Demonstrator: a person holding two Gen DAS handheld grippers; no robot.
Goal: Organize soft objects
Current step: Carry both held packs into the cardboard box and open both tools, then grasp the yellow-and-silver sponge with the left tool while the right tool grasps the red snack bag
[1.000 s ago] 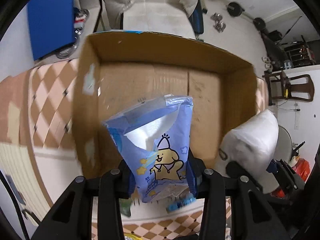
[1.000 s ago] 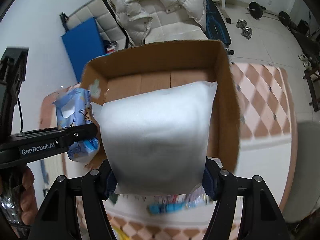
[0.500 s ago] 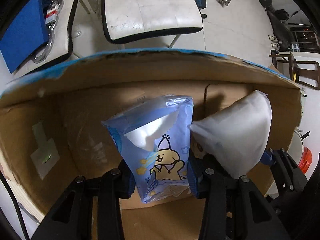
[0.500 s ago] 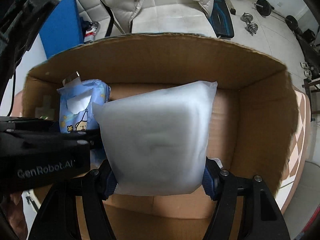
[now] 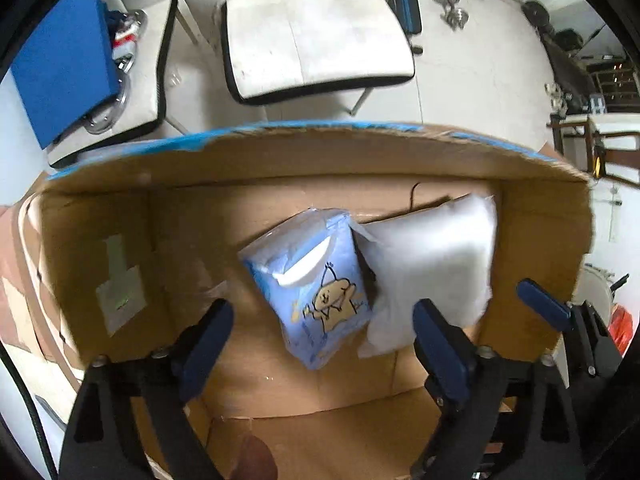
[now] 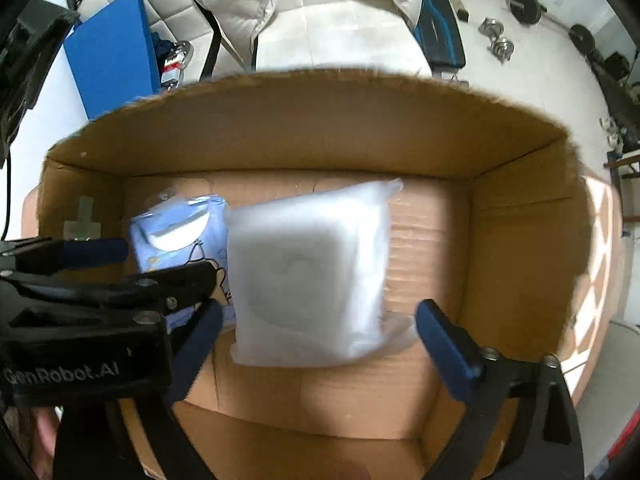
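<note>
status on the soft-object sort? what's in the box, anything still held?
Done: the blue tissue pack and the white pack both sit inside the cardboard box, side by side. In hand: nothing; left gripper and right gripper are open. Left: pulling out; no other soft items show.

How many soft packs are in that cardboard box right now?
2. A blue cartoon-printed tissue pack lies toward the left of the cardboard box, and a white plastic-wrapped soft pack sits right beside it. The near corners are hidden by the grippers.
</note>
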